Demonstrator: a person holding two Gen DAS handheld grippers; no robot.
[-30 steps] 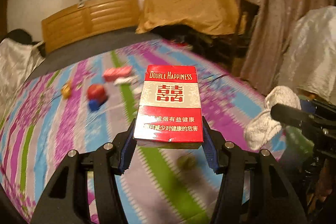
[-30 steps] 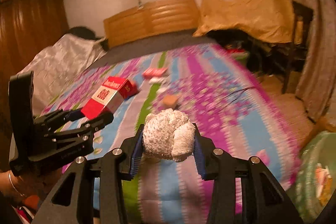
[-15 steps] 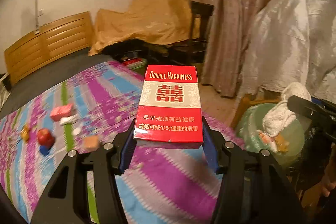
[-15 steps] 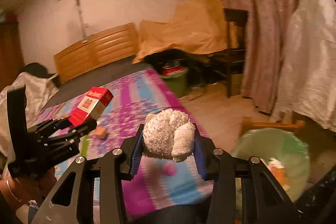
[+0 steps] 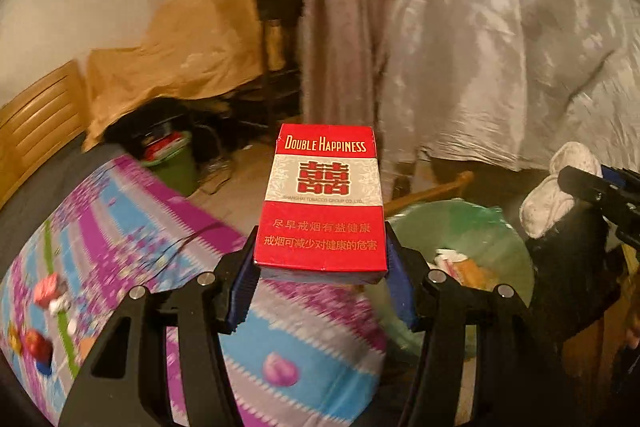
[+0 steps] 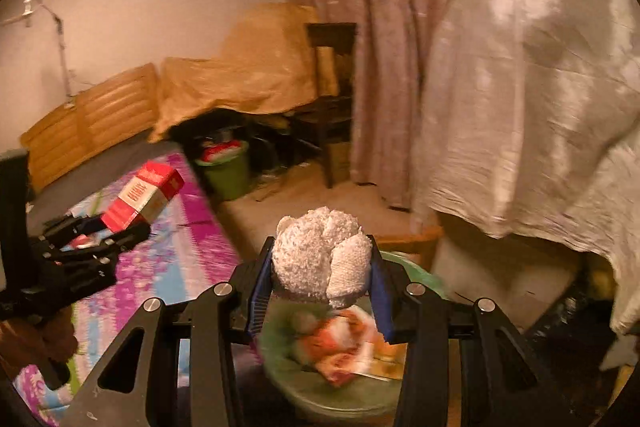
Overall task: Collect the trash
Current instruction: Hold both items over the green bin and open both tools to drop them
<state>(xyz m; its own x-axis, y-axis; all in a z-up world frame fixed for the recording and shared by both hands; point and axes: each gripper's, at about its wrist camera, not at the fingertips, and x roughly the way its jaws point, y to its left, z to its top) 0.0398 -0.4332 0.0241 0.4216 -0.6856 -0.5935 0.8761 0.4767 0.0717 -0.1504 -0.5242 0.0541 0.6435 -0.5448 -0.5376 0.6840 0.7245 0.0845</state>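
Both hands had swung away from the middle of the bed (image 5: pixel 120 211) toward its foot corner, so the views that a second earlier looked along the striped cover toward the headboard now faced the curtain and the floor beside the bed. The green-lined trash bin (image 6: pixel 384 399), absent from the left view a second before, now sat just below the right tongs (image 6: pixel 320 267) and slightly to the right of the left tongs (image 5: pixel 320 259). Judging from that, the carry was nearly over and the drop was next.

The left tongs were clenched on one red cigarette pack (image 5: pixel 322 203), held upright by its lower sides, over the bed's foot corner and not yet over the bin. The right tongs were clenched on one white balled cloth (image 6: pixel 322 259), which hung directly above the bin's opening, over the orange-and-white wrappers already inside.

Counted: two tongs, each loaded with one item; one lined bin close by; a second, smaller green bucket (image 6: pixel 228 171) stood further off past the bed's far corner, by a dark chair (image 6: pixel 332 99). On the bed near its left edge roughly five small bits remained (image 5: pixel 40 323), too blurred to count surely, so more trips seemed needed.
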